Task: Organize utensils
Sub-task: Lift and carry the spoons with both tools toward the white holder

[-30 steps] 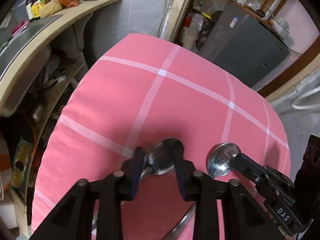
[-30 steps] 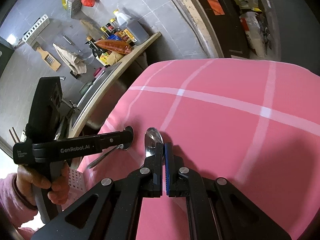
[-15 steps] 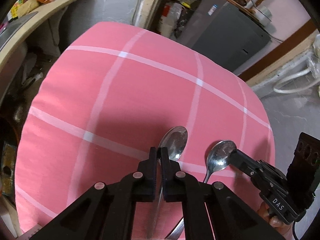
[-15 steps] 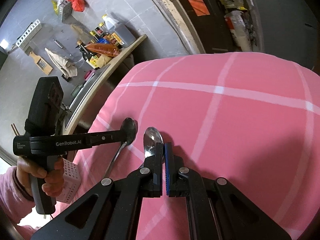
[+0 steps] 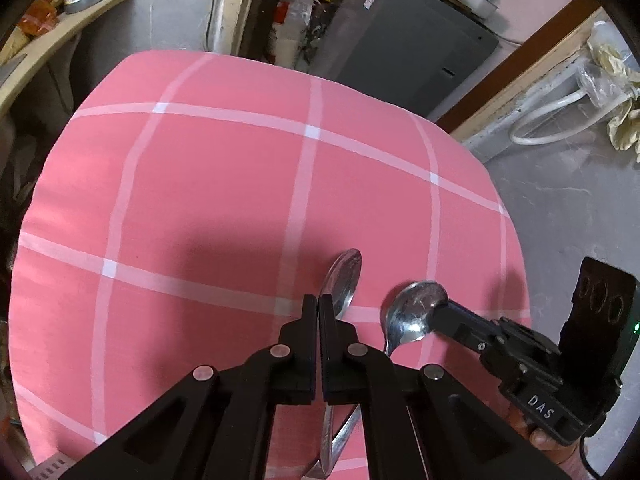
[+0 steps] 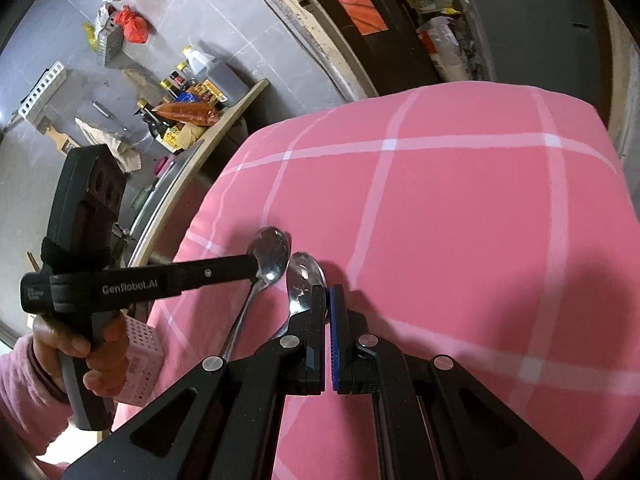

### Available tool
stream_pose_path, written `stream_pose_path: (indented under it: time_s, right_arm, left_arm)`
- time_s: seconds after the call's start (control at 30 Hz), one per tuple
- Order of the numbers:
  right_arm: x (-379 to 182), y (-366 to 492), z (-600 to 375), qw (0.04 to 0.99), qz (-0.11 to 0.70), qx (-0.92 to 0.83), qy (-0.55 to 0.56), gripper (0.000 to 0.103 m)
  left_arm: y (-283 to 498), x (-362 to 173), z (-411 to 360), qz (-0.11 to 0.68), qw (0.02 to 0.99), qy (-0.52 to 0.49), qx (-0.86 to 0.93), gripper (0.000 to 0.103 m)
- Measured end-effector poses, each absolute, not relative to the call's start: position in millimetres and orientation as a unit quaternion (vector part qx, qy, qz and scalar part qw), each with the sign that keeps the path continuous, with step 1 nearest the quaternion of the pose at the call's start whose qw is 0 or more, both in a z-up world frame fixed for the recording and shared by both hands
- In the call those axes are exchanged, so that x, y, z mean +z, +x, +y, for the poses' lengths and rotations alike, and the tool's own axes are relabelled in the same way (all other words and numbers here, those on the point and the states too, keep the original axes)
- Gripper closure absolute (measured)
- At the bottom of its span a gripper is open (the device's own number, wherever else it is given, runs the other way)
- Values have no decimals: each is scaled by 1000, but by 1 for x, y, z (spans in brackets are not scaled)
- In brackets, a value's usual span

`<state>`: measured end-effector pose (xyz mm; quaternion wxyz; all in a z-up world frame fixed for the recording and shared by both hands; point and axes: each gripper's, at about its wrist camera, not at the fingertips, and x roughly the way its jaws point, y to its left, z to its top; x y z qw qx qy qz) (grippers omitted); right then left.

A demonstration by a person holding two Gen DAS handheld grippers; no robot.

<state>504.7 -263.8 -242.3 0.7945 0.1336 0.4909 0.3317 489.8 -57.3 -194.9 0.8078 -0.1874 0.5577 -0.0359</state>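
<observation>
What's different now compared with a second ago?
The left gripper has just closed its fingers onto the left spoon, whose bowl sat between them open before. Both spoons now show further right in the left wrist view. The right gripper stayed shut on the right spoon.

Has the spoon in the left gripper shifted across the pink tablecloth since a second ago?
Yes. In the left wrist view the left gripper, shut on its spoon, has moved rightward past the tablecloth stripes.

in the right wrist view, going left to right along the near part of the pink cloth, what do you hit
person's hand → white perforated box → left gripper's spoon → right gripper's spoon → right gripper
</observation>
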Motion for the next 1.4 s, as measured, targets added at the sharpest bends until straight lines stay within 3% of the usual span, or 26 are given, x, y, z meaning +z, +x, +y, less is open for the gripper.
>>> stream_pose_path:
  time_s: [0.43, 0.83, 1.4]
  right_arm:
    - [-199, 455, -298, 853, 425, 263, 149, 100]
    - [-118, 408, -315, 903, 353, 207, 129, 100]
    - [-10, 347, -282, 934, 289, 183, 101, 100]
  left_arm:
    - [466, -154, -81, 496, 859, -124, -23, 102]
    - [427, -88, -80, 406, 902, -144, -31, 102]
    - [361, -7, -39, 337, 925, -168, -49, 102]
